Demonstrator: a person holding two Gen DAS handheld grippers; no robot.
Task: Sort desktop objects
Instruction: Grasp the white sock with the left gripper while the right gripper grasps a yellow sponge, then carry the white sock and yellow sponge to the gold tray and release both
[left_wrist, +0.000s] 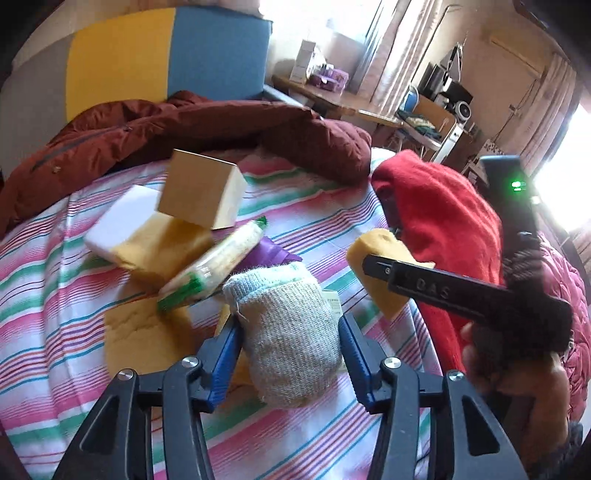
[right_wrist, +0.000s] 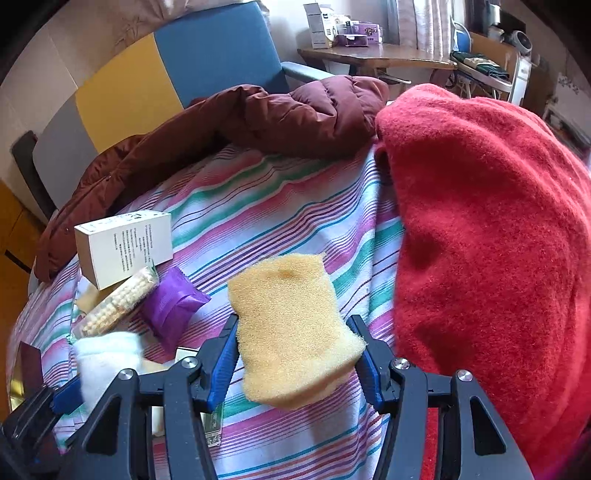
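Note:
My left gripper is shut on a grey knitted sock with a pale blue cuff, held above the striped sheet. My right gripper is shut on a yellow sponge; the sponge also shows in the left wrist view. A tan box, a white box, a packed corn cob, a purple packet and yellow cloths lie in a heap at centre left. In the right wrist view I see the white box, the corn cob and the purple packet.
A red fleece garment is piled on the right, close to my right gripper. A maroon padded jacket lies along the far side of the bed. A blue and yellow headboard and a wooden desk stand behind.

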